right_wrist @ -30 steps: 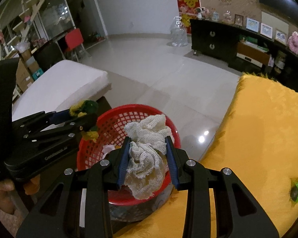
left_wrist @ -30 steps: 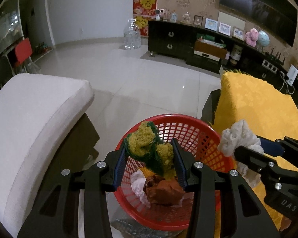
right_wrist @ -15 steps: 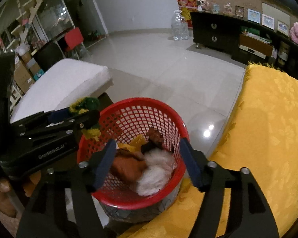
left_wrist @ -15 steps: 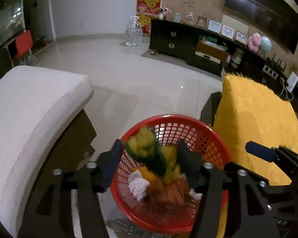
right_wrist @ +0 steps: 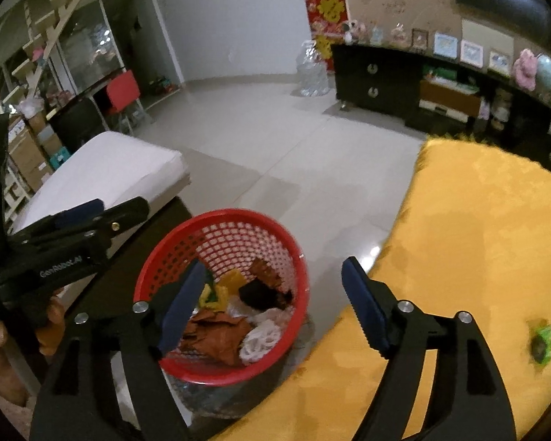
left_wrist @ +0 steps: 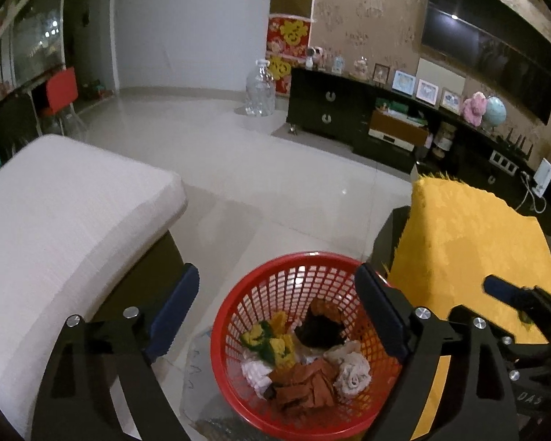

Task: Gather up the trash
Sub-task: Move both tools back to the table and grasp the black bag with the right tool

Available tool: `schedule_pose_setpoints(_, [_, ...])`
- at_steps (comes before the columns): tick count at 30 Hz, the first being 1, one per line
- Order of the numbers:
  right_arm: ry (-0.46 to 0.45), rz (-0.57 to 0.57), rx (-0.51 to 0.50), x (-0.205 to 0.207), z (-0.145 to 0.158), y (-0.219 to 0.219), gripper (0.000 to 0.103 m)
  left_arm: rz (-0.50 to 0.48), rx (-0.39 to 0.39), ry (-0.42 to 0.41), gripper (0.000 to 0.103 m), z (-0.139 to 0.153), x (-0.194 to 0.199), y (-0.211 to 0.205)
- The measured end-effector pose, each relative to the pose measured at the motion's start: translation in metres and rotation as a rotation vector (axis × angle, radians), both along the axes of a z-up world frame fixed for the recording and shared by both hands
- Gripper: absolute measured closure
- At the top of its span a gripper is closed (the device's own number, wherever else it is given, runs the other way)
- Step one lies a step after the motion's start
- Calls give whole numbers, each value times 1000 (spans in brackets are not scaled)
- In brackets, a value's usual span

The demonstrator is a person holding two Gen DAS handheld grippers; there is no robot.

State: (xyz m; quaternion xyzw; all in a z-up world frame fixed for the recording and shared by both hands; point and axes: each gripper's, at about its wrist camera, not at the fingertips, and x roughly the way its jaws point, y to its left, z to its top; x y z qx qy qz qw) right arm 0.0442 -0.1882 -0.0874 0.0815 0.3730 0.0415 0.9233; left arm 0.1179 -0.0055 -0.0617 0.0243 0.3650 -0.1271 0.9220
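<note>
Both your grippers hang open and empty over the red basket (left_wrist: pixel 235 308), its trash already inside.

Your left gripper (left_wrist: pixel 275 316) and right gripper (right_wrist: pixel 272 305) have just been opening, and nothing sits between either pair of jaws. The left view looks straight down on the yellow-green scrap (left_wrist: pixel 270 341), brown paper (left_wrist: pixel 305 386), white mesh wad (left_wrist: pixel 352 369) and a dark lump. The right view alone shows a small green scrap (right_wrist: pixel 542 341) on the yellow cloth (right_wrist: pixel 477 257), plus your hand (right_wrist: pixel 3 349) holding the left gripper. There, a blue pad (right_wrist: pixel 182 305) hides part of the basket's contents. The basket's base is cut off in both views.
</note>
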Motion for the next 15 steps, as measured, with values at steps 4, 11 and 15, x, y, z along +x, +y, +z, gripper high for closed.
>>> schedule_pose_setpoints(4, [-40, -45, -34, -9, 12, -13, 23, -8, 11, -29, 18, 7, -4, -6])
schedule_pose_setpoints(11, [-82, -115, -101, -27, 23, -34, 21, -35, 3, -42, 18, 14, -11, -19])
schedule_pose_setpoints(15, [-94, -161, -117, -41, 30, -54, 21, -57, -7, -46, 18, 17, -17, -29])
